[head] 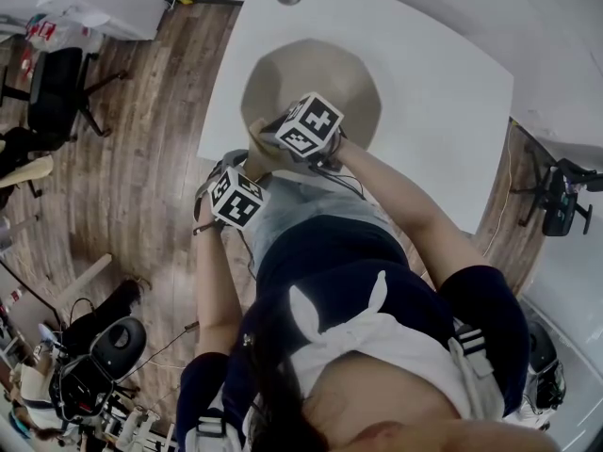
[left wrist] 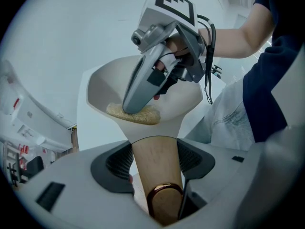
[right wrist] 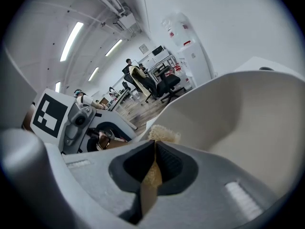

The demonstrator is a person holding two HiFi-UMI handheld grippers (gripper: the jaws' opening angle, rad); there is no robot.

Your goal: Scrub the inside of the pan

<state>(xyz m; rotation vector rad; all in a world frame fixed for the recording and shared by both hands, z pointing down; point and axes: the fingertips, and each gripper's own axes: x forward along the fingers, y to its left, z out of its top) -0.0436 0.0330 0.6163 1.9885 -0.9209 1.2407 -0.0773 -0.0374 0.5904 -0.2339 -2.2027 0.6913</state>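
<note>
Pan [left wrist: 102, 82] is held by its wooden handle [left wrist: 156, 168] in the left gripper [left wrist: 155, 149]; a scouring pad [left wrist: 143, 114], at its 6 o'clock, is clenched in the right gripper [right wrist: 155, 151].

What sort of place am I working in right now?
Most likely an open-plan office or lab, not a kitchen: swivel office chairs, ceiling strip lights, and a plain white table on wood-look flooring.

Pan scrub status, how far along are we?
Done: left gripper is shut on the pan handle, right gripper is shut on the scrub pad. In hand: the pad sits inside the pan, against the surface at the handle end. Left: presumably the rest of the inside; it shows no suds or residue, so I cannot tell how much has been covered.
</note>
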